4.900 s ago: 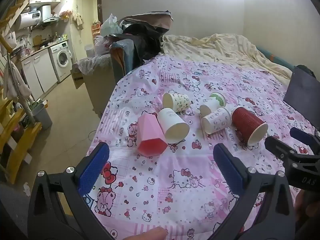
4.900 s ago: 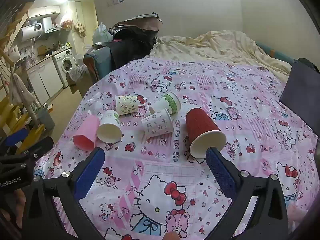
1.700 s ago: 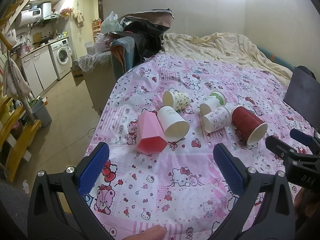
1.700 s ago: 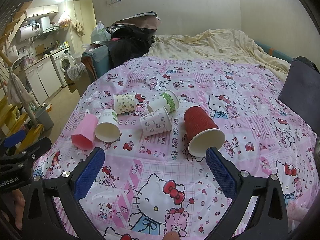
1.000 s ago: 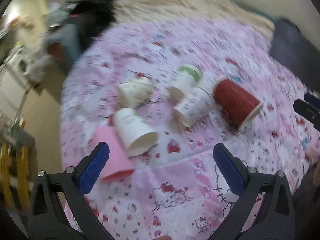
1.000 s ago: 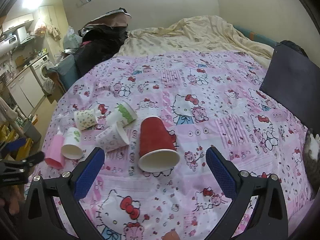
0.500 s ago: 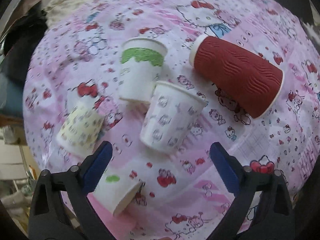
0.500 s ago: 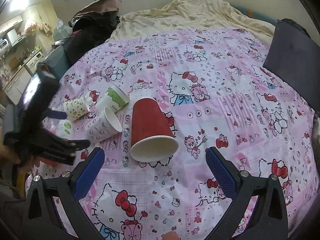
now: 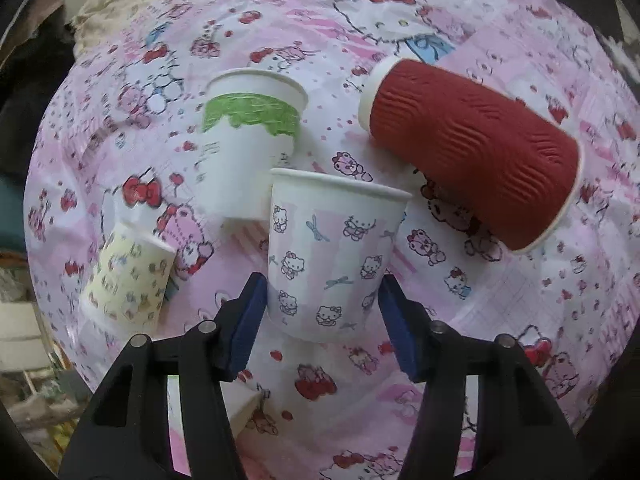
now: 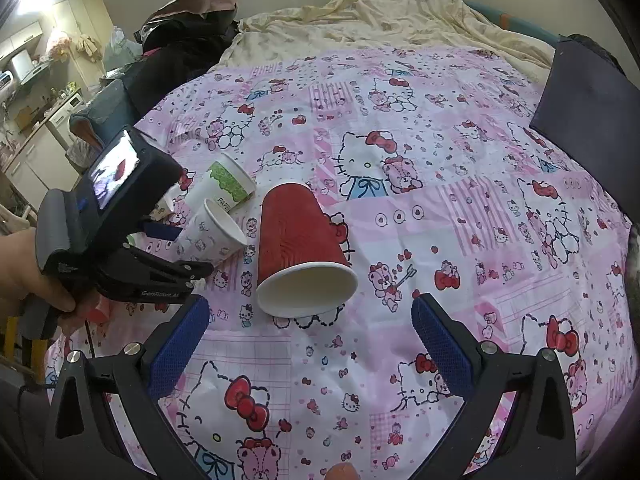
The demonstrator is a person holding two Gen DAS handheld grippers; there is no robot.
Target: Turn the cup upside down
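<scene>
Several paper cups lie on their sides on a pink Hello Kitty bedsheet point(image 10: 460, 208). My left gripper point(image 9: 324, 320) has its blue pads on both sides of the base half of a white Hello Kitty cup point(image 9: 328, 256), also in the right wrist view point(image 10: 212, 234). The pads touch or nearly touch its wall. A red ribbed cup point(image 9: 476, 148) lies to its right; it also shows in the right wrist view point(image 10: 300, 236), mouth toward the camera. My right gripper point(image 10: 308, 336) is open and empty, just in front of the red cup's mouth.
A green-banded white cup point(image 9: 248, 140) and a cream patterned cup point(image 9: 128, 276) lie left of the held cup. The left gripper's body and the hand holding it point(image 10: 100, 224) fill the left of the right wrist view. A dark flat object point(image 10: 588, 128) lies at right. A cream blanket point(image 10: 380, 12) lies behind.
My left gripper swung in over the cups and closed its pads around the Hello Kitty cup. My right gripper moved slightly closer to the red cup and stayed open.
</scene>
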